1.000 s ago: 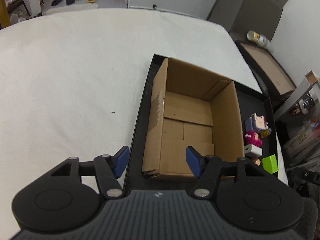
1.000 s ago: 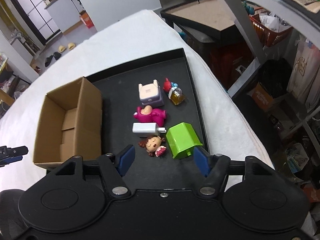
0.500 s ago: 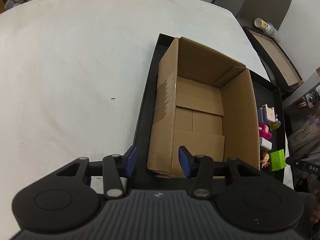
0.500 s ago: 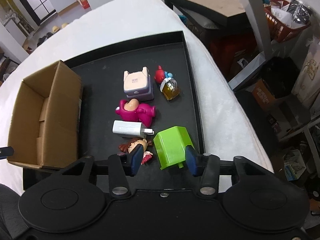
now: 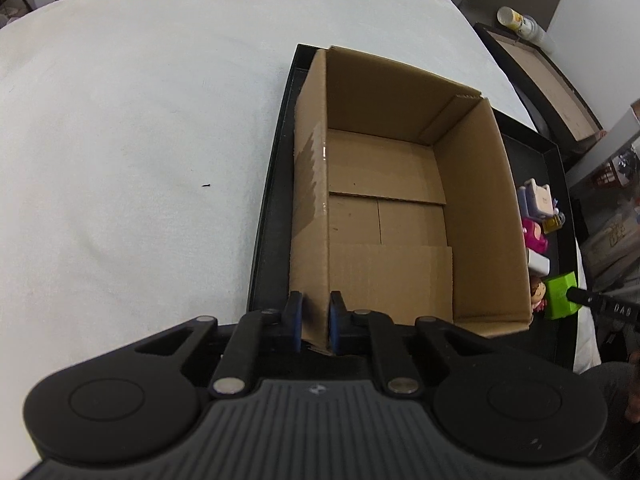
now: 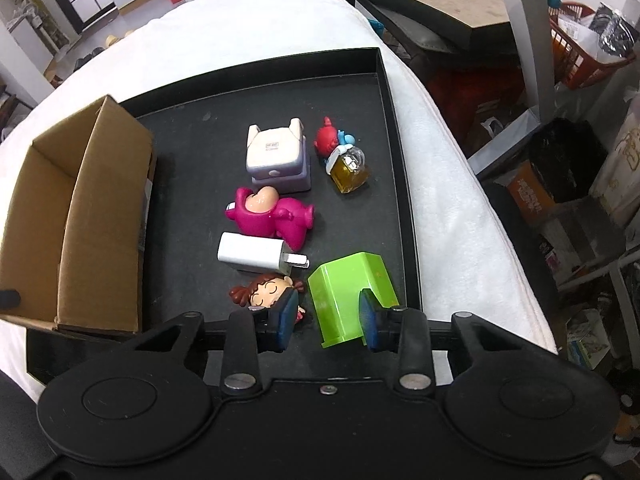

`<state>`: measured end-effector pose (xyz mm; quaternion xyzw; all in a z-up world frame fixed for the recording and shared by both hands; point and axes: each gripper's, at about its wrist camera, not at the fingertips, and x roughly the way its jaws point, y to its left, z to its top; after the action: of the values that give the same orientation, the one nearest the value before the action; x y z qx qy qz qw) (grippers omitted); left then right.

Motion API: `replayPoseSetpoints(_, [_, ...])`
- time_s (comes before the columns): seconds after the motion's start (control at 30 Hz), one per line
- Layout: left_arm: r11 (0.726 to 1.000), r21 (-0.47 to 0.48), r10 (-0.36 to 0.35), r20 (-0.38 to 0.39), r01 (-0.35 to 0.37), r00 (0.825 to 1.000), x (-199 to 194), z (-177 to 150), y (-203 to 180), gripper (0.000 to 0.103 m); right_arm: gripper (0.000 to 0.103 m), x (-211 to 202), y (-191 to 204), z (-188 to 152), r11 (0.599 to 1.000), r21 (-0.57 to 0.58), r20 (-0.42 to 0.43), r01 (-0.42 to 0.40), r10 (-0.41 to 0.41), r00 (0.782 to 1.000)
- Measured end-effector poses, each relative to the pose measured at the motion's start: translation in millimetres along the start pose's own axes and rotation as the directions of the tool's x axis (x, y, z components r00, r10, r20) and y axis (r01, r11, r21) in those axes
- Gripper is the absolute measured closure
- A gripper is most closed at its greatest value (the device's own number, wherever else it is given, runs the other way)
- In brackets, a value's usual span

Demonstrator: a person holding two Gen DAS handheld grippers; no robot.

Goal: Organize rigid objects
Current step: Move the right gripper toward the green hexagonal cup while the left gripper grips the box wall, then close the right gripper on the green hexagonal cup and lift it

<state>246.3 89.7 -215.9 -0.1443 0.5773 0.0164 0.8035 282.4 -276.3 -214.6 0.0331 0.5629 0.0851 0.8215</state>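
Cardboard box (image 5: 400, 216) and toys together in black tray (image 6: 396, 128).

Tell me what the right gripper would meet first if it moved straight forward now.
Probably the green block: it already lies between the jaws of the right gripper, whose right jaw sits in its notch. Contact cannot be confirmed.

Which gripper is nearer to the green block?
Right. The right gripper straddles the green block on the black tray, one finger on each side. The left gripper is across the tray, pinching the cardboard box's near-left wall.
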Motion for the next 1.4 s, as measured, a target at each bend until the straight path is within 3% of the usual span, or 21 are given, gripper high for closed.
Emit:
replayPoseSetpoints(0.27, [0.999, 0.048, -0.001, 0.011, 0.001, 1.000, -5, -2, -5, 0.091, 0.066, 4, -10, 2, 1.000, 0.023, -0.013, 0.004, -0.004, 1.000])
replayPoseSetpoints(0.47, [0.998, 0.055, 0.007, -0.006, -0.006, 1.000, -5, -1, -5, 0.091, 0.073, 2, -18, 0, 0.997, 0.060, -0.034, -0.056, 0.058, 0.998])
replayPoseSetpoints(0.63, [0.999, 0.050, 0.018, -0.020, -0.017, 1.000, -5, -4, -7, 0.091, 0.072, 5, -25, -2, 0.989, 0.106, -0.064, -0.104, 0.111, 0.992])
replayPoseSetpoints(1.07, [0.997, 0.059, 0.048, -0.027, -0.046, 0.999, -3, -2, -13, 0.092, 0.054, 27, -32, -2, 0.977, 0.145, -0.102, -0.154, 0.169, 0.980])
replayPoseSetpoints(1.27, [0.997, 0.063, 0.047, -0.013, -0.047, 0.999, -5, -4, -13, 0.092, 0.056, 46, -46, -5, 0.943, 0.256, -0.130, -0.215, 0.254, 0.959])
replayPoseSetpoints(1.4, [0.997, 0.066, 0.047, -0.011, -0.046, 0.999, -6, -5, -13, 0.092, 0.056, 41, -50, -6, 0.932, 0.279, -0.099, -0.231, 0.267, 0.958])
